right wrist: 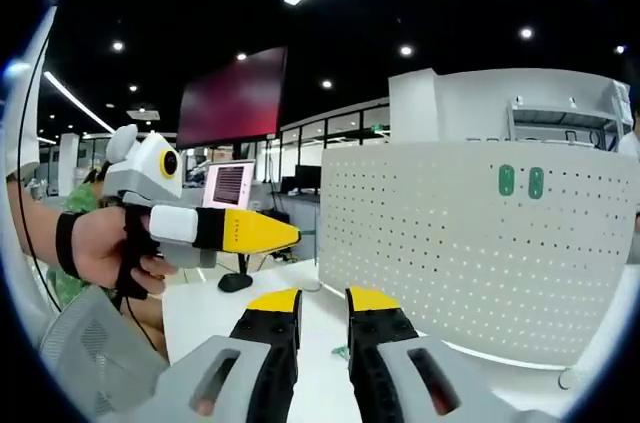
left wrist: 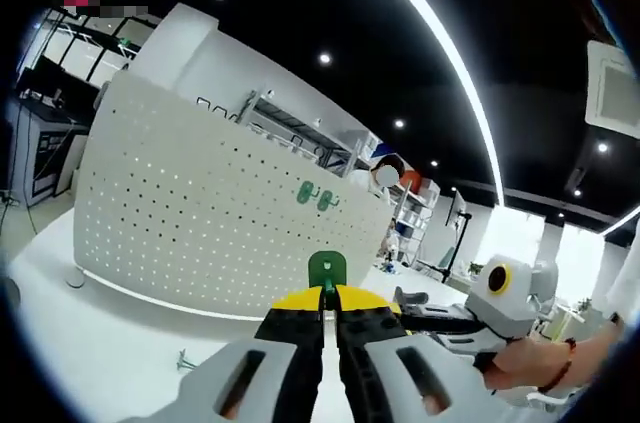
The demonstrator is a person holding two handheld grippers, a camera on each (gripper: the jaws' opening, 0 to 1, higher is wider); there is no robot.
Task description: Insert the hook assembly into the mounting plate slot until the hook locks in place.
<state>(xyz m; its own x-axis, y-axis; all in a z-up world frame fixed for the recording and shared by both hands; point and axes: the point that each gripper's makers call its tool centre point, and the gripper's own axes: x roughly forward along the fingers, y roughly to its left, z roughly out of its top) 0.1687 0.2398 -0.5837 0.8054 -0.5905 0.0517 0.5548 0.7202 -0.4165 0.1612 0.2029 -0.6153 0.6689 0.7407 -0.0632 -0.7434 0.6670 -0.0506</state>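
Observation:
A white perforated mounting plate (left wrist: 190, 208) stands upright on the white table, and two green hooks (left wrist: 318, 195) are fixed near its upper edge. My left gripper (left wrist: 327, 295) is shut on a green hook assembly (left wrist: 327, 267), held in the air in front of the plate and apart from it. The right gripper (left wrist: 440, 319) comes in from the right, held by a hand. In the right gripper view my right gripper (right wrist: 322, 311) stands open with nothing between its jaws. The plate (right wrist: 470, 253) with its green hooks (right wrist: 521, 181) lies to the right, and the left gripper (right wrist: 262, 232) hovers at the left.
A small metal part (left wrist: 186, 359) lies on the white table (left wrist: 100, 323) in front of the plate, also seen as a small part (right wrist: 342, 351). A black puck-like object (right wrist: 235, 282) sits on the table. A dark red screen (right wrist: 232, 98) and shelving stand behind.

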